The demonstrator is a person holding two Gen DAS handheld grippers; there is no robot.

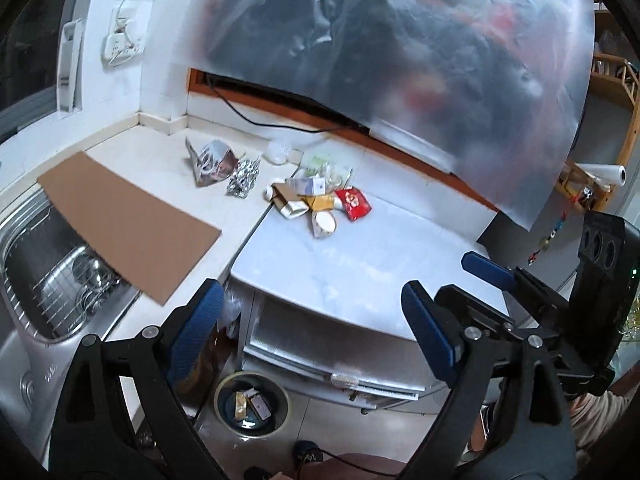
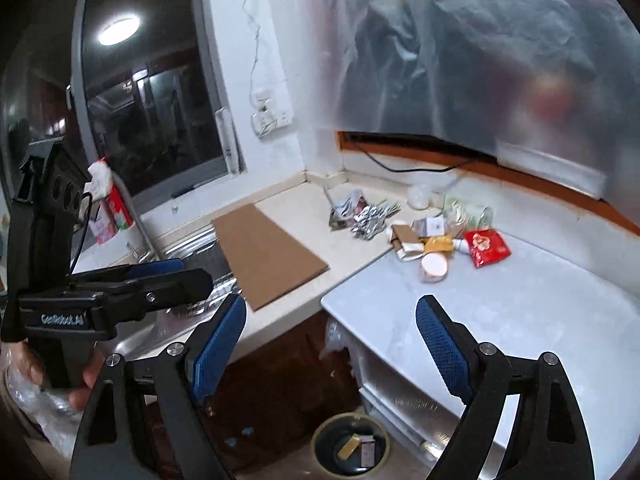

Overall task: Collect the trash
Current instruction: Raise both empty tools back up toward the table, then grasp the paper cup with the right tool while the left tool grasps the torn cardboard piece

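A pile of trash lies at the back of the counter: a red packet (image 1: 353, 203) (image 2: 486, 246), a round white lid (image 1: 324, 222) (image 2: 433, 265), small cartons (image 1: 289, 199) (image 2: 408, 240), a yellow box (image 1: 322, 201) and crumpled foil wrappers (image 1: 242, 177) (image 2: 366, 220). A round bin (image 1: 251, 404) (image 2: 350, 443) on the floor holds two small boxes. My left gripper (image 1: 312, 328) is open and empty, above the bin. My right gripper (image 2: 332, 344) is open and empty, also above the floor, short of the white counter (image 2: 520, 320).
A brown cardboard sheet (image 1: 128, 216) (image 2: 268, 254) lies across the beige counter and over the steel sink (image 1: 52, 272). A plastic sheet (image 1: 400, 52) hangs over the back wall. A wooden rack (image 1: 612, 92) stands at right. A white cabinet (image 1: 332, 344) is under the counter.
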